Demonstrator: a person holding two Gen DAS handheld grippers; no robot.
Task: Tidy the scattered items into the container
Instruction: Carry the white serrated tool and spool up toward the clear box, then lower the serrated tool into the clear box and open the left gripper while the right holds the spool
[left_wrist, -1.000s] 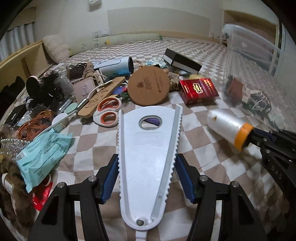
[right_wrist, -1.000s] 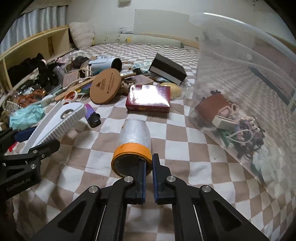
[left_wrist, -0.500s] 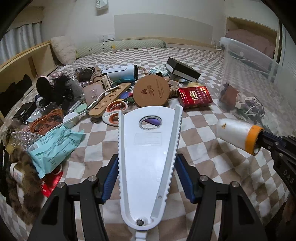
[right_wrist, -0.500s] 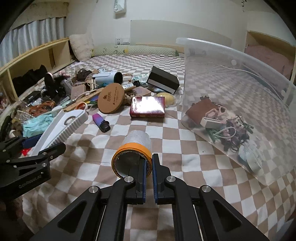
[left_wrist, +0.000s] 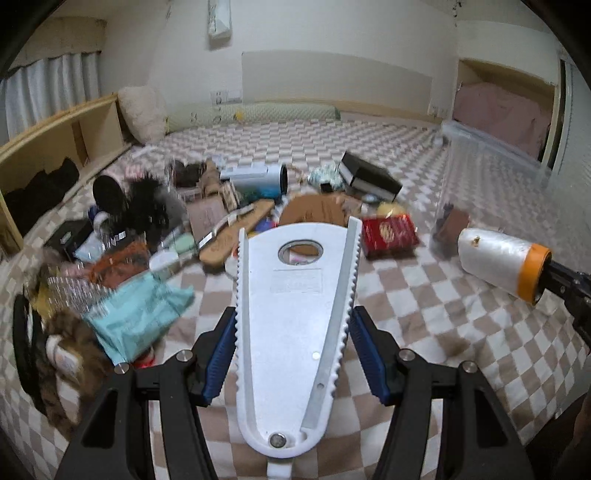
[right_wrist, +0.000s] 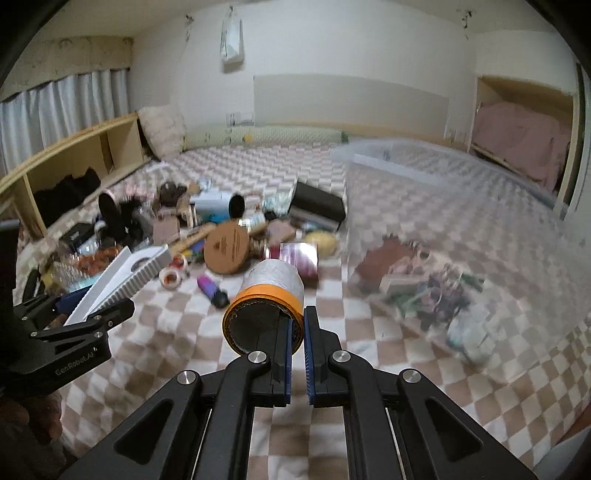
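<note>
My left gripper (left_wrist: 293, 350) is shut on a flat white wedge-shaped tool with toothed edges (left_wrist: 295, 295), held above the checkered blanket; the same tool (right_wrist: 122, 277) shows at the left of the right wrist view. My right gripper (right_wrist: 295, 328) is shut on the rim of a plastic-wrapped roll with an orange end (right_wrist: 269, 295), lifted off the blanket. The roll (left_wrist: 502, 258) also hangs at the right of the left wrist view. The clear plastic container (right_wrist: 461, 206) stands to the right, with small items in its bottom.
Many loose things lie ahead on the blanket: a red box (left_wrist: 389, 230), a round cork disc (right_wrist: 227, 245), a black box (right_wrist: 317, 205), a blue-white cylinder (left_wrist: 258, 179), a teal packet (left_wrist: 136, 317), scissors (right_wrist: 173, 273), a purple lighter (right_wrist: 212, 290). A wooden shelf (right_wrist: 74, 155) runs along the left.
Both grippers have risen with their loads, and the blanket and clutter now sit lower and farther off. The roll has lifted clear of the blanket. The view is motion-blurred.
</note>
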